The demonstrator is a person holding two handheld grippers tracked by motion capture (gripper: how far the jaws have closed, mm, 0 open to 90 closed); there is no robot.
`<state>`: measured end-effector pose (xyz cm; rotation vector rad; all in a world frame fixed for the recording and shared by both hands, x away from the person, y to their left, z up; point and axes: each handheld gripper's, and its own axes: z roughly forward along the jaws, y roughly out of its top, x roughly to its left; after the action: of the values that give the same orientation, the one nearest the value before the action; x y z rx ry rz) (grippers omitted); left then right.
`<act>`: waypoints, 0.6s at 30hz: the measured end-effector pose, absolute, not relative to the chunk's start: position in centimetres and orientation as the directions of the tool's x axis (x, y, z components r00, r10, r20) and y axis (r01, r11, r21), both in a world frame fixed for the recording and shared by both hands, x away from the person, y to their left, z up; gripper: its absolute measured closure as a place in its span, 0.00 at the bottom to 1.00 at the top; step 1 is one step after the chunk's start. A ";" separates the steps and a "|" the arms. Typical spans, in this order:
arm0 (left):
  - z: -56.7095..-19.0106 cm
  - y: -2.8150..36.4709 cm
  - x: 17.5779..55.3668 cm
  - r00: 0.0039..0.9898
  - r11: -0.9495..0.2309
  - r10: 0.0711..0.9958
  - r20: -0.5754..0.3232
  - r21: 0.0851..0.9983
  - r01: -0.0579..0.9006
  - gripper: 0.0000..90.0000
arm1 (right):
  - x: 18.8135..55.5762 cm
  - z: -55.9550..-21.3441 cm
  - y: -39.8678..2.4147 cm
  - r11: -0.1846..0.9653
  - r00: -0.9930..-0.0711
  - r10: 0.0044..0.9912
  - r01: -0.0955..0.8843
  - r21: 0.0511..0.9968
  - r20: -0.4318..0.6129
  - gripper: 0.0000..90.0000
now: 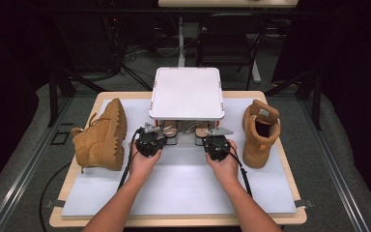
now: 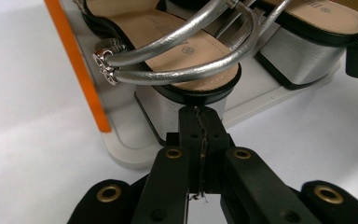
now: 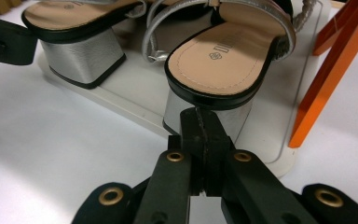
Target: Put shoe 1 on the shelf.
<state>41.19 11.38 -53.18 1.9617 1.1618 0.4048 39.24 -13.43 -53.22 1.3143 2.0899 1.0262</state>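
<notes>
A pair of silver-strapped sandals with tan insoles and silver block heels stands on the low white shelf [image 2: 126, 144] of a small rack [image 1: 187, 92]. My left gripper [image 2: 199, 114] is shut with nothing between its jaws, its tips right at the heel of the left sandal [image 2: 168, 42]. My right gripper [image 3: 200, 116] is likewise shut and empty, its tips against the heel of the right sandal [image 3: 223, 60]. From above, the left gripper [image 1: 150, 140] and right gripper [image 1: 216, 143] sit side by side at the rack's front, each held in a hand.
A tan boot [image 1: 101, 137] lies on its side left of the rack; another tan boot [image 1: 260, 133] stands upright at the right. Orange posts [image 2: 77, 60] [image 3: 326, 70] hold up the rack's white top. A white mat [image 1: 183, 188] covers the table.
</notes>
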 end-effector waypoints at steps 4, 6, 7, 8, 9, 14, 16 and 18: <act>-53.3 11.1 41.4 0.528 -0.250 0.840 -0.126 0.774 0.582 1.00 | 39.6 -53.5 -13.7 0.252 -0.417 0.909 0.557 0.791 0.004 1.00; -53.3 11.1 41.5 0.522 -0.242 0.843 -0.130 0.775 0.584 1.00 | 39.8 -53.6 -13.8 0.247 -0.413 0.910 0.558 0.792 0.008 1.00; -53.4 11.1 41.5 0.519 -0.238 0.845 -0.130 0.777 0.583 1.00 | 39.8 -53.6 -13.9 0.244 -0.412 0.911 0.559 0.793 0.010 1.00; -53.4 11.1 41.6 0.517 -0.237 0.846 -0.130 0.777 0.583 1.00 | 39.9 -53.6 -13.8 0.242 -0.411 0.912 0.561 0.792 0.012 1.00; -53.4 11.1 41.6 0.516 -0.236 0.846 -0.133 0.775 0.586 1.00 | 39.9 -53.6 -13.8 0.240 -0.409 0.913 0.561 0.792 0.012 1.00; -53.4 11.0 41.9 0.512 -0.240 0.850 -0.127 0.771 0.590 1.00 | 40.1 -53.7 -13.7 0.239 -0.405 0.914 0.560 0.793 0.010 1.00; -53.4 11.0 41.9 0.511 -0.243 0.851 -0.124 0.769 0.591 1.00 | 40.2 -53.7 -13.7 0.246 -0.406 0.914 0.559 0.792 0.003 1.00; -53.6 11.1 42.1 0.508 -0.234 0.852 -0.131 0.771 0.592 1.00 | 40.3 -53.6 -13.6 0.247 -0.405 0.914 0.564 0.788 0.004 1.00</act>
<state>42.09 11.06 -53.55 1.9424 1.1856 0.4071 40.26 -13.60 -53.65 1.3451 2.0630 1.0092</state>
